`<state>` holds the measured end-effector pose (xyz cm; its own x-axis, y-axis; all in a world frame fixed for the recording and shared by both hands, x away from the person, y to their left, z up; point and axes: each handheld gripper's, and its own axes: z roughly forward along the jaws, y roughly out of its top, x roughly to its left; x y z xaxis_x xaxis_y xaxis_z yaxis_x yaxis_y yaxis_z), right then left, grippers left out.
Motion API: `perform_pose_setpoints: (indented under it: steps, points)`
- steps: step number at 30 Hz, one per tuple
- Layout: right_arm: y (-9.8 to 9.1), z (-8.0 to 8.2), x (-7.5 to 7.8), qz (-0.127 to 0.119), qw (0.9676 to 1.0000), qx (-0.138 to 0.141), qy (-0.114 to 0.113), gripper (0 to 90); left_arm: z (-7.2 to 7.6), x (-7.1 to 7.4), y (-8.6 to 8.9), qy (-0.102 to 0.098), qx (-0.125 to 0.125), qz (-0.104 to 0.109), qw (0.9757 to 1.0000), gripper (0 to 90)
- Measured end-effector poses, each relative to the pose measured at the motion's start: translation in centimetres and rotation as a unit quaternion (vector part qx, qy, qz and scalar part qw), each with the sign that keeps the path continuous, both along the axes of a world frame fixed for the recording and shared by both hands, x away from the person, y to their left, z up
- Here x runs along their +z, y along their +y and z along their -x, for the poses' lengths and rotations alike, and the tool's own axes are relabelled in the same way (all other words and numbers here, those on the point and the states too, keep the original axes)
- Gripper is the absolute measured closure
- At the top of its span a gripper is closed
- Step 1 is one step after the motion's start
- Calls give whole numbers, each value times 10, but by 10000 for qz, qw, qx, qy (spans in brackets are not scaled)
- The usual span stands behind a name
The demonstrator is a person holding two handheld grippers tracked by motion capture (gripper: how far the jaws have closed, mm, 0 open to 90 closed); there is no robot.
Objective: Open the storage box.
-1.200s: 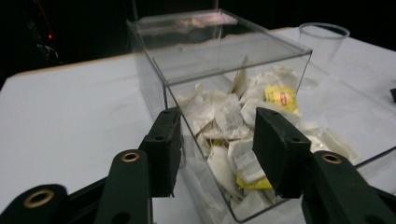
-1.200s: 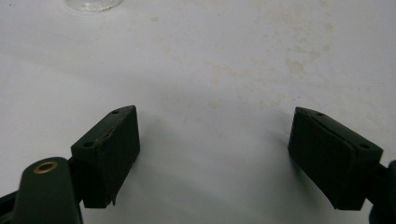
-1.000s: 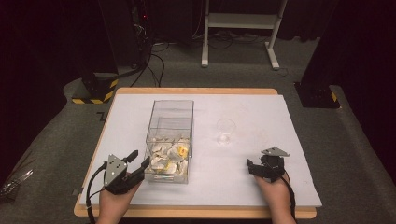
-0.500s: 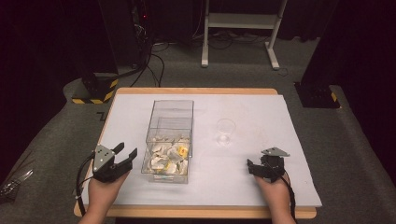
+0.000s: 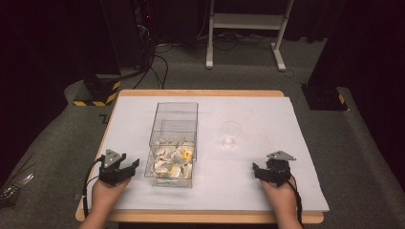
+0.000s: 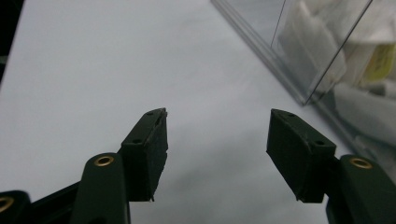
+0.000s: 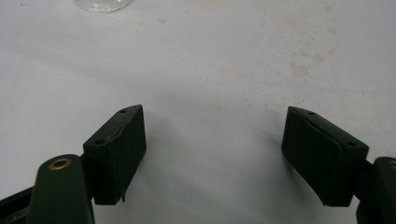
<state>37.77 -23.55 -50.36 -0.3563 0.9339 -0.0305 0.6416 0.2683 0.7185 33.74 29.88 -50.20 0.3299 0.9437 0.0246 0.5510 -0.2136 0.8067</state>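
A clear plastic box (image 5: 174,138) stands left of the table's middle, its near half holding several white wrapped pieces (image 5: 167,162) and a yellow one (image 5: 187,154). My left gripper (image 5: 133,167) rests low on the white table just left of the box's near corner. Its jaws are apart and have just been opening, with nothing between them. In the left gripper view the gripper (image 6: 217,135) points past the box wall (image 6: 317,46). My right gripper (image 5: 258,171) lies near the front right, open; its jaws have just been closing slightly on nothing, with bare table between them (image 7: 215,140).
A small clear glass (image 5: 230,133) stands right of the box, and its base (image 7: 100,4) shows at the top of the right gripper view. The white table cover (image 5: 267,119) has faint stains. Beyond the table are a dark floor, cables and a white stand (image 5: 243,33).
My left hand has moved left, away from the box's near corner, and down toward the table, its jaws spreading wider. The right hand has stayed where it was.
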Motion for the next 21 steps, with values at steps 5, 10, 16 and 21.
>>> perform_pose_setpoints:
  steps: [5,10,16,21]
  points:
    - [1,2,2,52,10000,-13,-75,246,3,-2,-10,-124,-45,-475,9988,371]
    - [3,7,14,-102,9997,-72,-192,245,1,-3,-10,-31,-98,-479,9988,332]
    - [16,15,27,-96,9993,64,-342,248,-1,-4,-10,130,-157,-407,9990,239]
    - [27,20,36,-175,9988,183,-420,255,0,-3,-7,84,-151,-275,9995,188]
